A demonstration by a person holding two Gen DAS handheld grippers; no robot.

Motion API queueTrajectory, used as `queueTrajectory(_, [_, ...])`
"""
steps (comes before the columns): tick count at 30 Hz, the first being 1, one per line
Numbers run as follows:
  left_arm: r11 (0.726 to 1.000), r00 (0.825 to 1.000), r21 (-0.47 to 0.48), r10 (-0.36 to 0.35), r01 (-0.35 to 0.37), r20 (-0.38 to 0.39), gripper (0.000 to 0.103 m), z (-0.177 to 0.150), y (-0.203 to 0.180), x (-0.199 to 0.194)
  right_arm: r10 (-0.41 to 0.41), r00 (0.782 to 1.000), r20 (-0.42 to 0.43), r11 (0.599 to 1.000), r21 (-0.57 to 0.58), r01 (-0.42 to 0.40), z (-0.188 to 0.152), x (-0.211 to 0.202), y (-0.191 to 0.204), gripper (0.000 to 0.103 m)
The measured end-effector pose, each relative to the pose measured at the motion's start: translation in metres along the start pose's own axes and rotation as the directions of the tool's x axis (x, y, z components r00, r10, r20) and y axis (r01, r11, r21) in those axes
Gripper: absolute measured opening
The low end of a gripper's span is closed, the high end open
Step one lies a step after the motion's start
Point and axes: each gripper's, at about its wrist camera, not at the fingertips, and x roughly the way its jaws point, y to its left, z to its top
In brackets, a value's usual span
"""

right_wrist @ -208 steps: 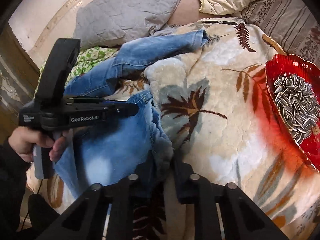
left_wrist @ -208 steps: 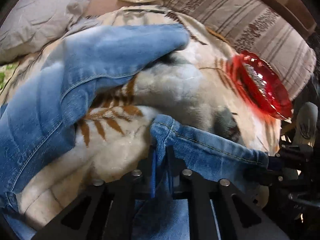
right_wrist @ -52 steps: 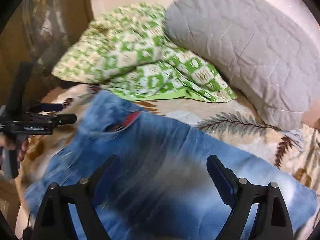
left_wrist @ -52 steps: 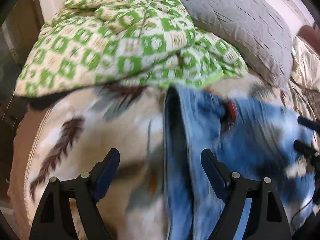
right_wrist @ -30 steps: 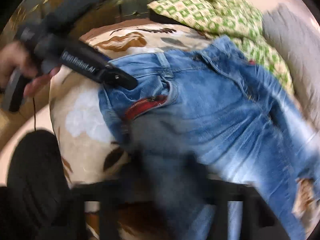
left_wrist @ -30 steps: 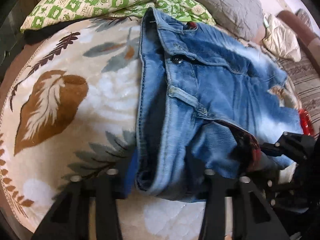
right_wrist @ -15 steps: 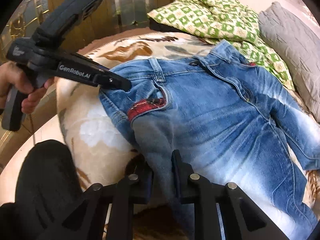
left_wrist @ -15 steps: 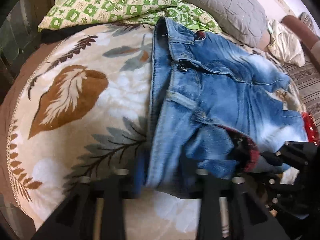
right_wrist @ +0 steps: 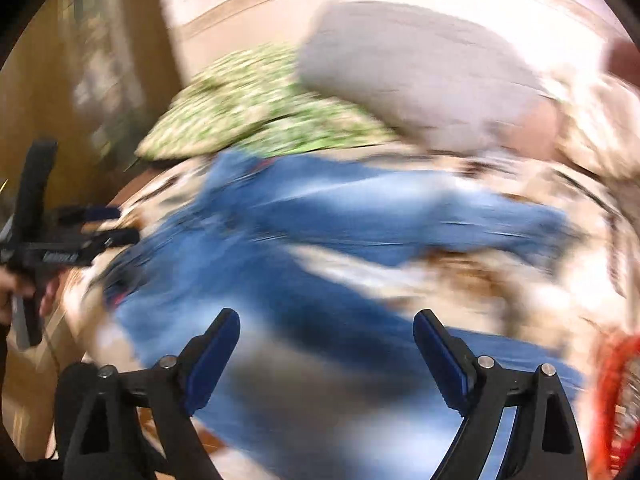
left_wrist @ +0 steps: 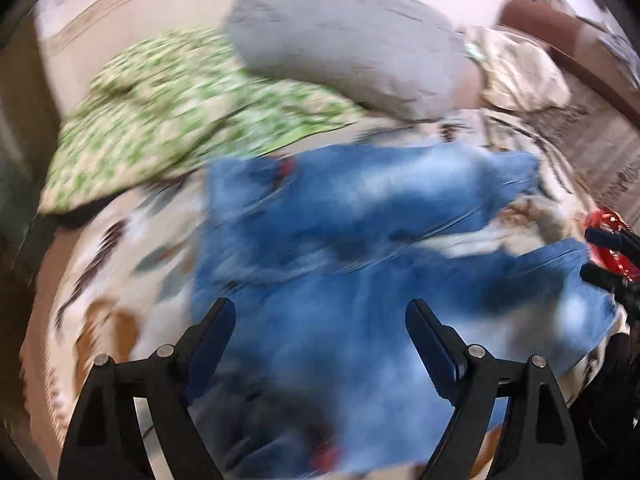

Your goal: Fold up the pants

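Blue jeans (left_wrist: 352, 248) lie spread on the leaf-patterned blanket, waist at the left and both legs running apart to the right; both views are blurred by motion. My left gripper (left_wrist: 320, 320) hovers above the jeans, its jaws opening wide, nothing between them. It also shows at the left edge of the right wrist view as left gripper (right_wrist: 104, 224). My right gripper (right_wrist: 326, 334) is likewise above the jeans (right_wrist: 320, 248), jaws opening wide with no cloth pinched. The right gripper (left_wrist: 600, 252) shows at the right edge of the left wrist view.
A green checked quilt (left_wrist: 168, 100) and a grey pillow (left_wrist: 344, 48) lie behind the jeans by the wall. A red dish (right_wrist: 616, 392) sits at the right. A hand (right_wrist: 16, 284) holds the left tool near the bed's left edge. A cream cushion (left_wrist: 520, 72) lies at the back right.
Both grippers let go of the jeans' waist, opened wide and lifted back from it. The view now takes in the whole pair with both legs spread to the right.
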Motion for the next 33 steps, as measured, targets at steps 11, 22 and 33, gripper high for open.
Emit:
queueTrajectory(11, [0.981,0.99,0.137,-0.138,0.14,-0.028,0.087,0.1,-0.12,0.076,-0.116,0.993,-0.009,0.965,0.235,0.115,0.024,-0.035,-0.181,0.09])
queueTrajectory(22, [0.945,0.986,0.288,-0.133,0.157,-0.103,0.087,0.183,-0.153,0.186,-0.06,0.994,-0.088,0.913,0.398,0.091,0.094,0.055,-0.268,0.09])
queueTrajectory(33, [0.916,0.934,0.279,-0.203,0.287,-0.294,0.071,0.197,-0.142,0.272,0.113,0.96,-0.255,0.834,0.55,0.048,0.114,0.165,-0.322,0.051])
